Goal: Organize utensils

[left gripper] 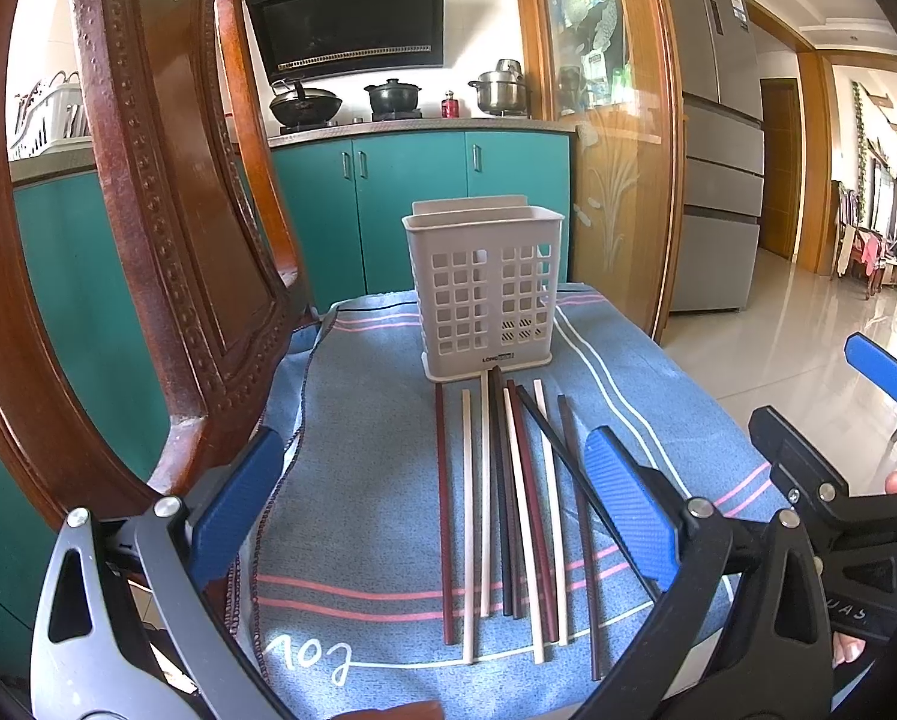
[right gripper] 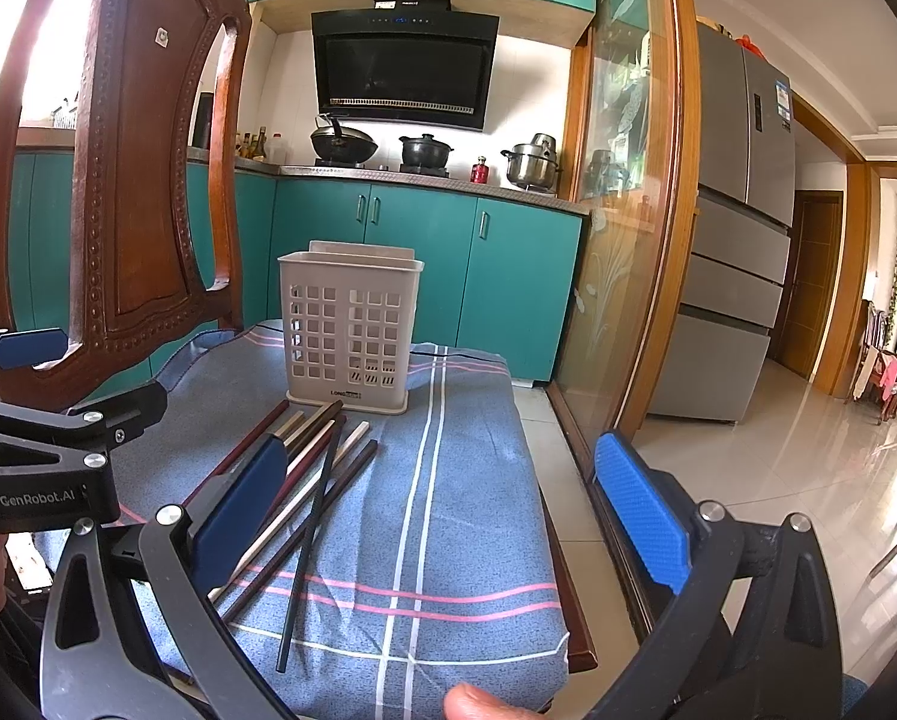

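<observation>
Several chopsticks [left gripper: 511, 510], dark brown, black and cream, lie side by side on a blue striped cloth [left gripper: 376, 450], pointing at a white perforated utensil holder [left gripper: 484, 285] standing upright behind them. The holder looks empty. My left gripper [left gripper: 433, 492] is open above the near ends of the chopsticks, holding nothing. My right gripper [right gripper: 442, 498] is open and empty, to the right of the chopsticks [right gripper: 310, 480]; the holder [right gripper: 349, 330] stands ahead and left of it. The right gripper also shows at the right edge of the left wrist view [left gripper: 856, 420].
The cloth covers a chair seat; the carved wooden chair back [left gripper: 166, 210] rises close on the left. Teal kitchen cabinets [left gripper: 412, 204] stand behind, a glass sliding door [left gripper: 616, 138] and a fridge [left gripper: 718, 138] to the right. Tiled floor [right gripper: 778, 468] lies right of the seat.
</observation>
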Demonstrator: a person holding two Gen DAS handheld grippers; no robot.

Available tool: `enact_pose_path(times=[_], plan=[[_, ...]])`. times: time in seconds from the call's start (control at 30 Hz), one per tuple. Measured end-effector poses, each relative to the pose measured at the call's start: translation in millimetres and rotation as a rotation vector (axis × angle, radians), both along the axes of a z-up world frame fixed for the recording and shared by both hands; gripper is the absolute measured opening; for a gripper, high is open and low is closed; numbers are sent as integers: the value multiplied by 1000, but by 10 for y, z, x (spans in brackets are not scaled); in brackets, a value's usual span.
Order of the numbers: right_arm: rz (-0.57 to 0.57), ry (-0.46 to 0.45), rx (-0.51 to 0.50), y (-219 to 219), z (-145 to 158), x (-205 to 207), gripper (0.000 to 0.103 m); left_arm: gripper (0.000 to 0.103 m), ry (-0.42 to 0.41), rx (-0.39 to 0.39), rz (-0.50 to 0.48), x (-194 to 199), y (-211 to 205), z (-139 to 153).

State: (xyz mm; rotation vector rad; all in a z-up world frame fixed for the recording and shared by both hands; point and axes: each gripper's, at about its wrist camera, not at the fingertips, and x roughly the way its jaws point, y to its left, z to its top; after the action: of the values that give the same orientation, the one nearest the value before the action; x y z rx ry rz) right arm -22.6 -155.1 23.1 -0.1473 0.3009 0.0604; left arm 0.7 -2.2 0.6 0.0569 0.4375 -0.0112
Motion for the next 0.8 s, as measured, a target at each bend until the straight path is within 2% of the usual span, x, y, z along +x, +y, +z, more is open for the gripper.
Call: enact_pose_path(times=[0.67, 0.73, 0.8], plan=[[0, 2, 1, -1, -4, -2, 100, 100, 5, 6, -4, -16, -48, -40], [-15, 6, -8, 2, -7, 12, 100, 100, 16, 14, 2, -1, -53, -56], [-56, 48, -23, -21, -34, 122, 100, 100, 69, 29, 19, 62, -45, -121]])
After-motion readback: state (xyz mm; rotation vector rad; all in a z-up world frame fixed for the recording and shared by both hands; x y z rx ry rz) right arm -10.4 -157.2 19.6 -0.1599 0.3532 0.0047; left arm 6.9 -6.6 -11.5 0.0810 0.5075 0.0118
